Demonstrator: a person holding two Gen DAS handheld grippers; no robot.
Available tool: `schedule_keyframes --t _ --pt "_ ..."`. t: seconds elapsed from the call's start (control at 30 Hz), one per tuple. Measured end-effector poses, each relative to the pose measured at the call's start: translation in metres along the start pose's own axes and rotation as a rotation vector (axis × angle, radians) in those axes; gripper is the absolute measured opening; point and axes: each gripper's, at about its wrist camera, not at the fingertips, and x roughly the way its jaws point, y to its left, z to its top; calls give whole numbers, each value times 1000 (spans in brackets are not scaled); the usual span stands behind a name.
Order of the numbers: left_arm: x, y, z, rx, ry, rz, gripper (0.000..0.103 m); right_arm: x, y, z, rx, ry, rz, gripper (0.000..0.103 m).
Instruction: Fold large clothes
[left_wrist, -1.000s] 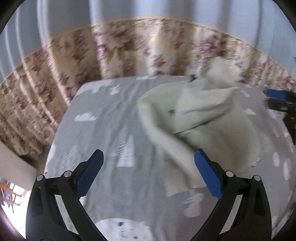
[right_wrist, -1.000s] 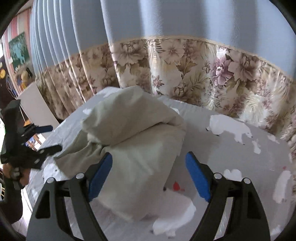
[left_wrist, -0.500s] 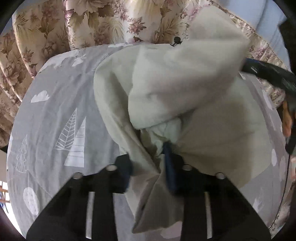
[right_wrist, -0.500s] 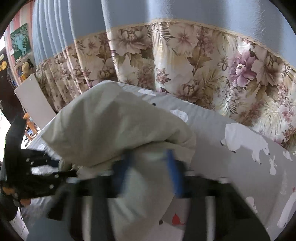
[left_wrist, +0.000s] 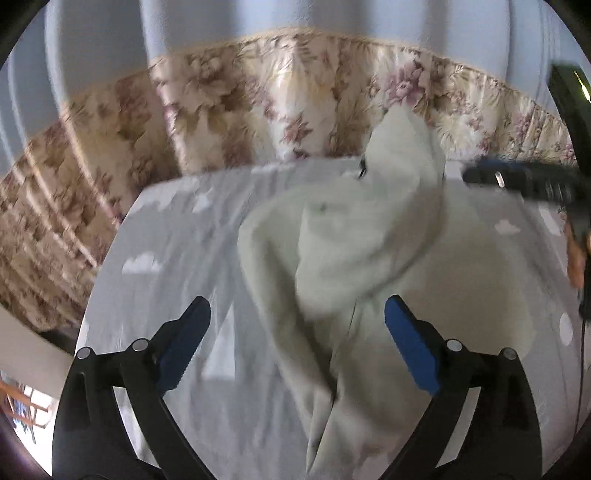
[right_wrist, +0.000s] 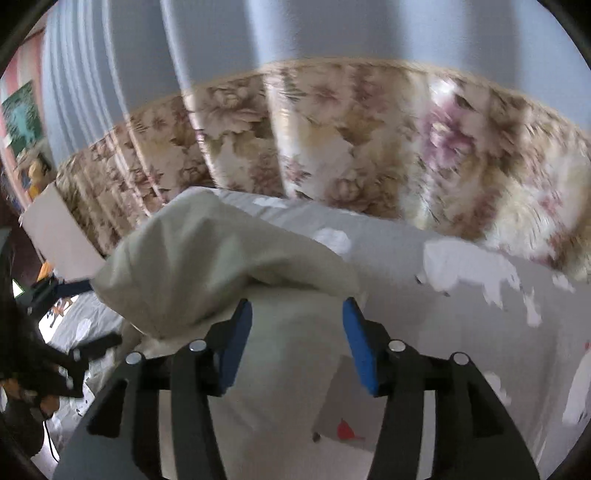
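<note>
A cream-white garment (left_wrist: 354, 251) lies bunched on the grey printed bed sheet (left_wrist: 173, 236), with one part raised into a peak at the back. My left gripper (left_wrist: 297, 317) is open, its blue pads wide apart above the garment's near fold. In the right wrist view the same garment (right_wrist: 207, 266) is heaped in front of my right gripper (right_wrist: 297, 325), which is open with cloth lying between the pads. The right gripper also shows in the left wrist view (left_wrist: 517, 177), beside the raised peak.
A floral curtain with a blue upper part (left_wrist: 288, 110) hangs behind the bed. The sheet (right_wrist: 461, 332) carries white cloud and tree prints. A white board (right_wrist: 59, 240) stands at the bed's left side.
Half a second ago both grippers were shut on the garment. Now both are open and the left one has drawn back, with the cloth released onto the bed.
</note>
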Motion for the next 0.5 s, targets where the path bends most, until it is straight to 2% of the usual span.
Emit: schedule_keyframes --t 0.07,0.13,0.17,0.2,0.23,0.27,0.3,0.4,0.5 --pt "15 -3 13 22 -1 3 95 8 -5 -4 18 26 -2 52" --pt "35 -7 24 25 6 -31 94 17 -7 -5 44 42 5 52" --pt "43 -7 29 11 14 -57 77 21 -7 -4 59 40 32 52" --pt "51 -3 31 -10 31 -100 34 24 -4 -3 59 41 51 50" --pt "64 4 37 -56 77 -178 20 27 0 -1 48 46 73 35" --pt "70 8 38 -95 98 -211 11 31 8 2 19 51 80 30" --pt "75 12 39 -113 106 -229 6 31 15 4 -10 47 60 28" --pt "76 25 41 -147 108 -275 4 30 28 11 -86 24 28 23" --pt "66 66 44 -289 90 -429 3 22 31 16 -101 -9 51 22"
